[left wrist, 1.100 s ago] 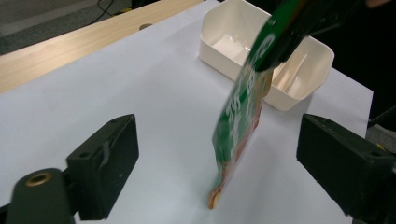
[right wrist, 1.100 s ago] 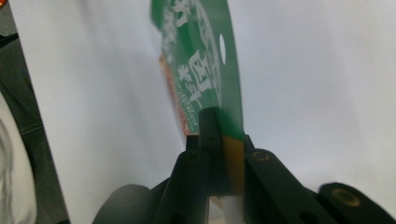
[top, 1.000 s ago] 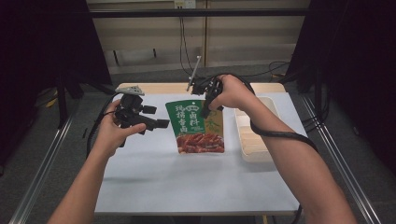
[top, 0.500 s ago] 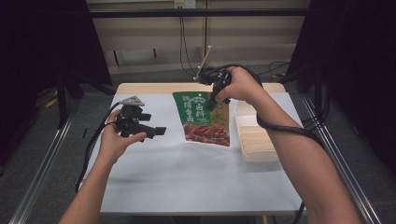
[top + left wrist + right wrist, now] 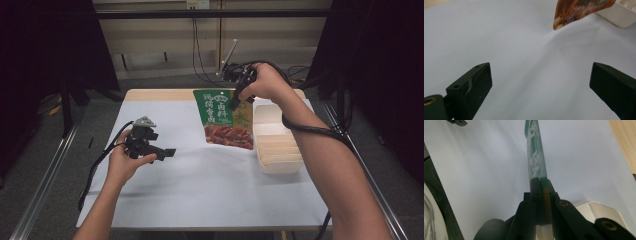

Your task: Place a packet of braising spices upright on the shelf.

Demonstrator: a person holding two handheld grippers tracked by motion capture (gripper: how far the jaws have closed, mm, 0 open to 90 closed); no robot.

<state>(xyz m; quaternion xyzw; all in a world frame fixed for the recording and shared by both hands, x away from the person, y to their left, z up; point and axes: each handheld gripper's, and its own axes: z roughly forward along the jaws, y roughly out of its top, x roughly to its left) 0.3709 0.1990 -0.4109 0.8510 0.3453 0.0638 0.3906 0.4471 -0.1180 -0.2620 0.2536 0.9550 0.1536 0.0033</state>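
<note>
right gripper [image 5: 235, 101] is up over the far side of the table, jaws clamped tight on the top edge of the green snack pouch [image 5: 224, 119], and the pouch hangs from that pinch with its lower end just off or barely brushing the white table cover [image 5: 200, 190], right beside the white tray [image 5: 278, 145]. in the right gripper view the pouch [image 5: 535, 157] runs edge-on straight out from the closed jaws, so the grip is on a thin strip of film and nothing more. left gripper [image 5: 167, 152] sits low and well apart on the near left, jaws spread wide with nothing between them; the left gripper view catches just the pouch's bottom corner [image 5: 571, 12] and a corner of the tray [image 5: 624, 12] far ahead. here's the worry: that narrow bite on slick film could slip if the hand swings or jerks, and the pouch would drop flat short of the tray. it also dangles loose, so its lower edge may catch the tray's near wall and fold or twist on the way over. and with the left gripper so far off, there's no quick support if it goes.
</note>
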